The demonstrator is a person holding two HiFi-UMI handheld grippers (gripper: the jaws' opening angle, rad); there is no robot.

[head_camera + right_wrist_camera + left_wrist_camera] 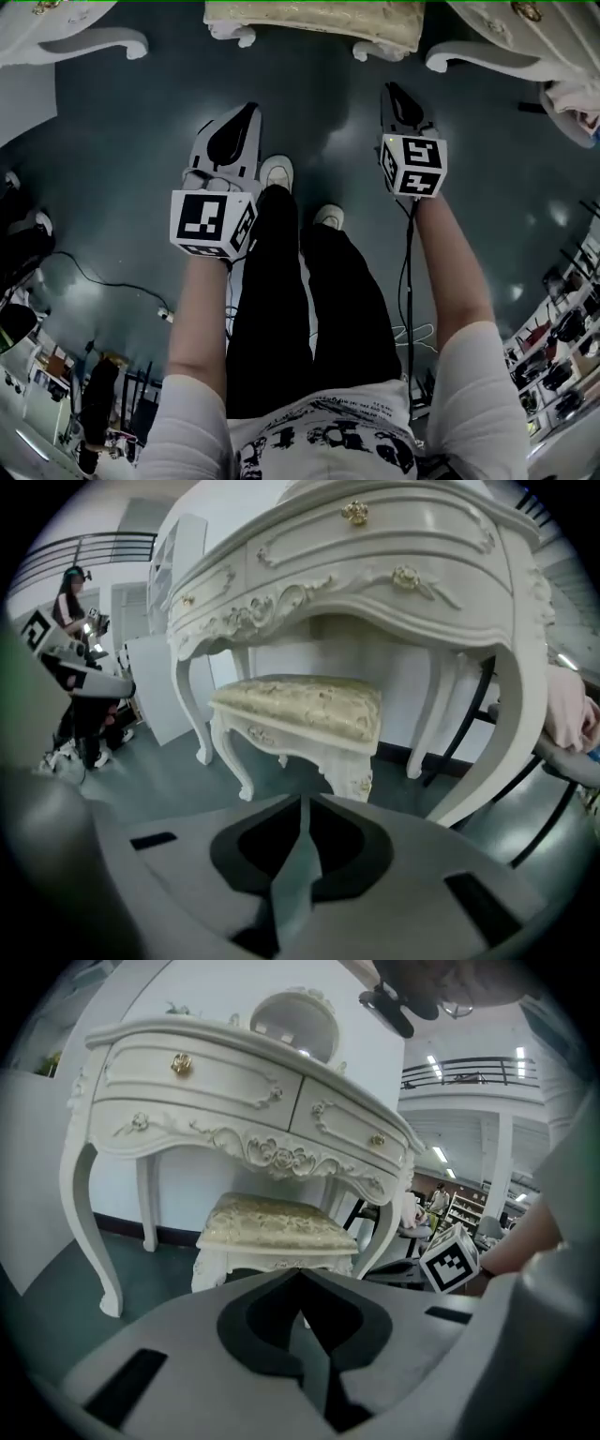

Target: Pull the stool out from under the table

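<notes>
So this looks like the very start, the approach step. The stool (277, 1222) sits tucked right under the table (216, 1082), between the table's curvy front legs, with its padded seat just below the carved drawer front. Nothing has a hold of it yet.

Going left to right:

- The left gripper (248, 111) hangs out in front of the table, well short of it, over the dark floor (122, 169). Its own view shows the jaws clenched tip to tip with nothing between them. The left forearm (202, 319) reaches straight out, and the nose tips down and toward the table.
- In the middle, the person's legs and shoes (277, 172) face the table square on, standing back from it.
- The right gripper (394, 94) is also in front of the table, a bit closer to it than the left one. Its jaws are pinched together too and hold nothing. The right forearm (450, 262) is stretched out, and the nose angles down a bit more steeply.

My guess for the next move: both claws need to open and go in under the table's front edge to the stool. Each should take a side of the seat frame or a front leg, then draw it straight back out from the table. Pulling evenly probably matters, or the stool could twist and knock a table leg. The carved white frame looks like a firmer thing to grab than the cushion.
</notes>
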